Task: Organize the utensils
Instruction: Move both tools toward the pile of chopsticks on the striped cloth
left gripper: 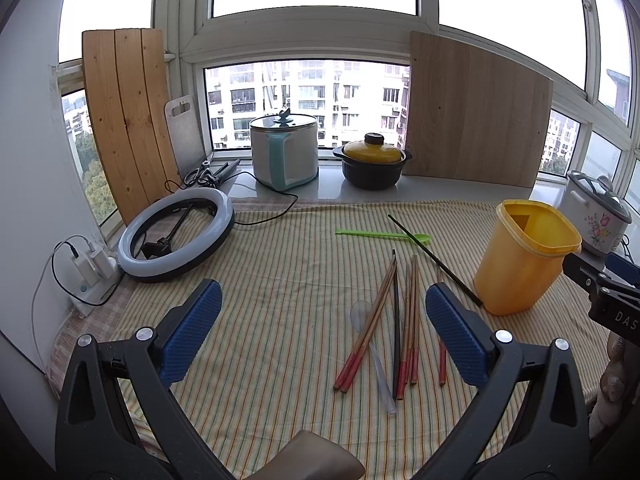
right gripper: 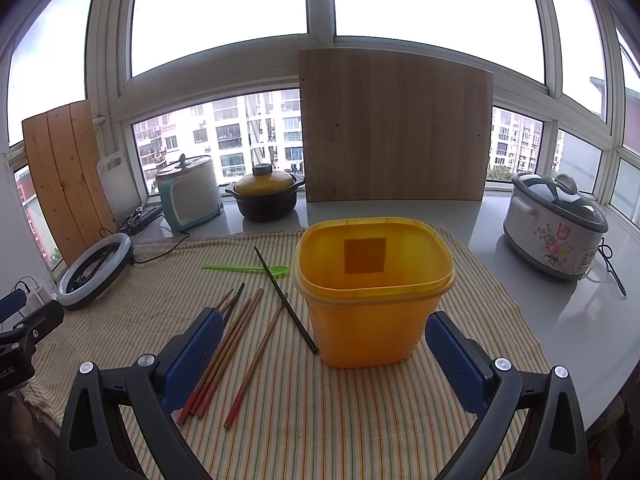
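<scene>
Window bay behind; striped cloth (left gripper: 280, 320) covers the surface, bare grey counter beyond its far and right edges. Chopsticks (left gripper: 400, 328) lie loose in a fan near the middle, red ends toward the near edge; one dark chopstick (left gripper: 436, 260) rests apart, its near tip touching the foot of the yellow container (right gripper: 372, 292). Green spoon (left gripper: 384, 235) farther back; a clear spoon (left gripper: 372, 344) lies partly under the fan. Container stands upright, open, empty as far as visible, right of the pile. Left gripper (left gripper: 322, 328) and right gripper (right gripper: 322, 354): fingers spread wide, holding nothing. Judgement: sticks light, stiff, thin, prone to roll and slip between pads; take hold mid-length or toward the red ends, one or two at a time. Clear spoon probably slick. Container likely light plastic, could tip if nudged. Open room left of the pile; ring light (left gripper: 176, 236) occupies the far-left corner.
</scene>
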